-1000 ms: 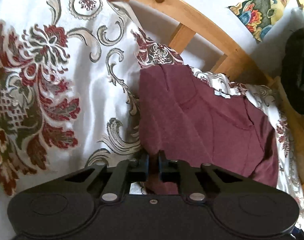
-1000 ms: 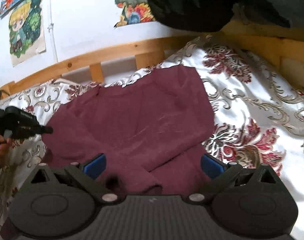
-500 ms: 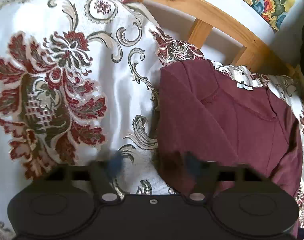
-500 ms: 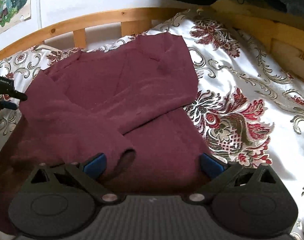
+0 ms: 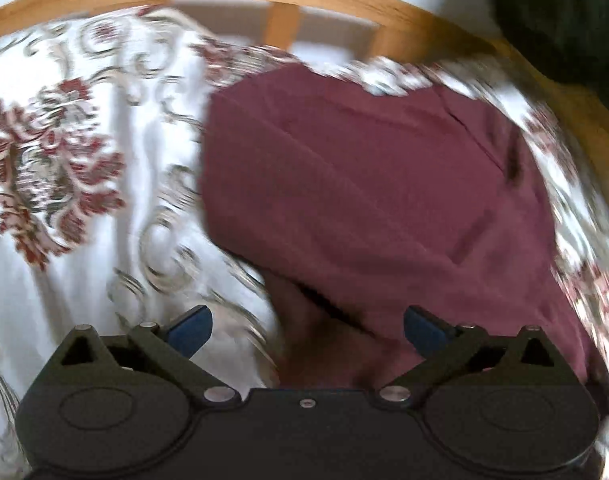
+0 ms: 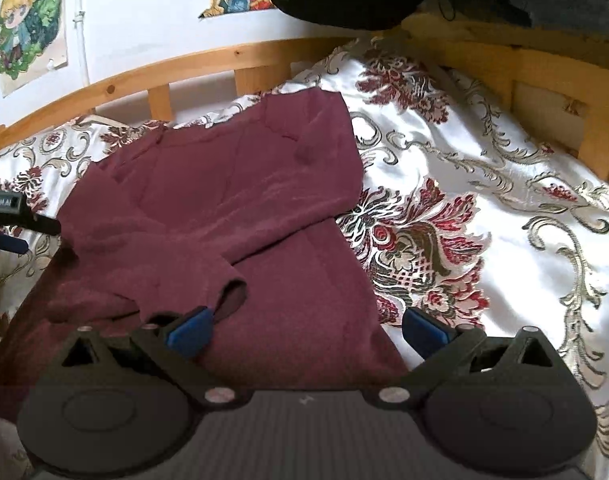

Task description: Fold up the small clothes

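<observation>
On the floral satin bedspread (image 6: pixel 484 200), maroon knit top (image 6: pixel 232 208) lies w/ sleeves folded in. My left gripper (image 5: pixel 306 330) is opening, nothing pinched; right gripper (image 6: pixel 306 330) spread, empty. Body fold left, I reckon.

Both wrist views downward, sharing garment (image 5: pixel 376 184)

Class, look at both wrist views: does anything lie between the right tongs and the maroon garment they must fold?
Nothing visible does. The right tongs hang open right over the maroon garment, whose folded-over sleeve cuff lies by one pad. The left tongs, still opening and holding nothing, sit at its other edge. Only the patterned bedspread surrounds it.
</observation>
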The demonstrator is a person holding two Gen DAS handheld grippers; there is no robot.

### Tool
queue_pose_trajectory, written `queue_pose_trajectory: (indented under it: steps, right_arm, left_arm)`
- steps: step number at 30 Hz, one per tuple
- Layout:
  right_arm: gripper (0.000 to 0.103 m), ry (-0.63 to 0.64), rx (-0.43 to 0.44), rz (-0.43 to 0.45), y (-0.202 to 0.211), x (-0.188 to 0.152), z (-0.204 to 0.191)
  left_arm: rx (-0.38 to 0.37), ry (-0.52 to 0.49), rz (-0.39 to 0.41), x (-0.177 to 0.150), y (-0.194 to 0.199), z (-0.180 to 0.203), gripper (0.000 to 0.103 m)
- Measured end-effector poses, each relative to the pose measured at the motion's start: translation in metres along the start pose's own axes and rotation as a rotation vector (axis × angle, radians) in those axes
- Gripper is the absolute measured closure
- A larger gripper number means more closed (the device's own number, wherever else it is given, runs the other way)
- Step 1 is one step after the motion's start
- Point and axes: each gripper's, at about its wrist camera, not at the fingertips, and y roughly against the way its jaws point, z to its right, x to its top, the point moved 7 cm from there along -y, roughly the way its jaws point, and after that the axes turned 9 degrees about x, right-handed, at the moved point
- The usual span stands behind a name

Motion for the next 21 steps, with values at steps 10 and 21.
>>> queue_pose_trajectory:
  steps: [10,21]
  right_arm:
    - [0.000,0.239,0.003,-0.058,0.033,-0.021,-0.008]
    - [0.000,0.716,-0.226,-0.200,0.026,-0.052,-0.014]
  left_arm:
    - [-0.032,-0.285,-0.105,-0.075,0.040,0.049,0.001]
    - [-0.019,-0.317,-0.135,-0.094,0.057,0.056,0.001]
